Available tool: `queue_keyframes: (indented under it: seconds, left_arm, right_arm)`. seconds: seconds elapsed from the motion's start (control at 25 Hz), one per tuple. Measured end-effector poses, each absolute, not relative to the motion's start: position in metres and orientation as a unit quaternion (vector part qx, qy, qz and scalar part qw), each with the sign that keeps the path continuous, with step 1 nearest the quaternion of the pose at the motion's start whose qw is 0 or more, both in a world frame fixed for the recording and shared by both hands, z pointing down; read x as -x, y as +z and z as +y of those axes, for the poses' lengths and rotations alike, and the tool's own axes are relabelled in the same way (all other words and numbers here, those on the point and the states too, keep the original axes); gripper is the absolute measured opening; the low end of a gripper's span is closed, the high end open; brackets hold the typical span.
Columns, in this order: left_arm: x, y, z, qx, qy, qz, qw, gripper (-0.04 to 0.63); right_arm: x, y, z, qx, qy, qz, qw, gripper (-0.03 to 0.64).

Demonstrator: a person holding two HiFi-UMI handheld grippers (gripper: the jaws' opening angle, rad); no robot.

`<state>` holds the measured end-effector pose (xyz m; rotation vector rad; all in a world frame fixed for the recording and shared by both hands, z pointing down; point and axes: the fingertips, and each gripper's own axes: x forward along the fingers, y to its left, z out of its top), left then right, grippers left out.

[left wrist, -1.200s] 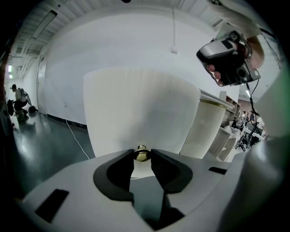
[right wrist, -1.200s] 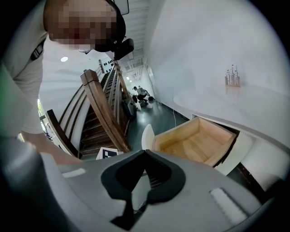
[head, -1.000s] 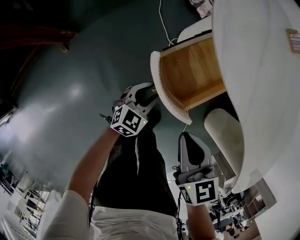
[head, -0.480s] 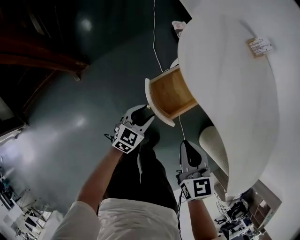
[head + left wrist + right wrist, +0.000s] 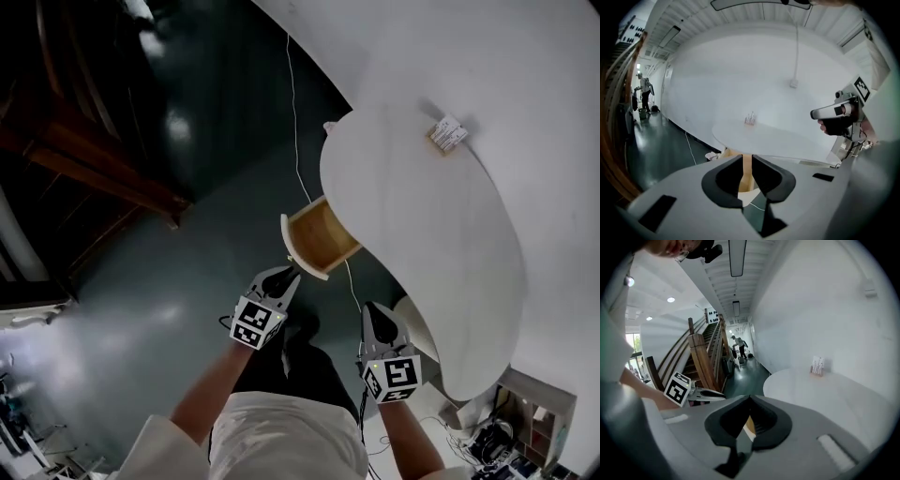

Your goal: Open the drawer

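**Pair of hand-held grippers, both clear of the pulled-out drawer**

Left gripper, lower centre of the head view: the jaws have just been closing and now stand a narrow slot apart. Nothing is between them; only the far-off drawer shows through the gap. Right gripper, to its right: jaw tips together, gripping nothing. Drawer, centre of frame, above the left gripper and apart from it: drawn out from under the white table, its wooden inside exposed. Card stand on the tabletop, upper right. Cable hanging towards the dark floor. Status, as judged: the opening looks done, and no step of the task appears left.
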<state>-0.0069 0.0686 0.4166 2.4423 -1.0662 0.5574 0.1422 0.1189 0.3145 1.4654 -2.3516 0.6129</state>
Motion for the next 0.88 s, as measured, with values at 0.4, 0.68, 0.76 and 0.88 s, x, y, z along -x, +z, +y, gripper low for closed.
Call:
queue_keyframes:
  seconds: [0.4, 0.68, 0.76, 0.88]
  left_arm:
    - [0.008, 0.279, 0.1, -0.886, 0.171, -0.393, 0.174, 0.025]
    - [0.018, 0.217, 0.121, -0.898, 0.145, -0.38, 0.168, 0.018]
    - [0.023, 0.203, 0.126, -0.905, 0.138, -0.369, 0.16, 0.017]
    - [0.034, 0.19, 0.133, -0.914, 0.136, -0.351, 0.148, 0.015]
  right_arm:
    - [-0.178, 0.217, 0.141, -0.541, 0.176, -0.815, 0.109, 0.011]
    - [-0.179, 0.18, 0.161, -0.563, 0.168, -0.804, 0.093, 0.011]
    - [-0.173, 0.17, 0.165, -0.567, 0.163, -0.802, 0.089, 0.011]
    - [-0.166, 0.157, 0.172, -0.577, 0.153, -0.798, 0.084, 0.011]
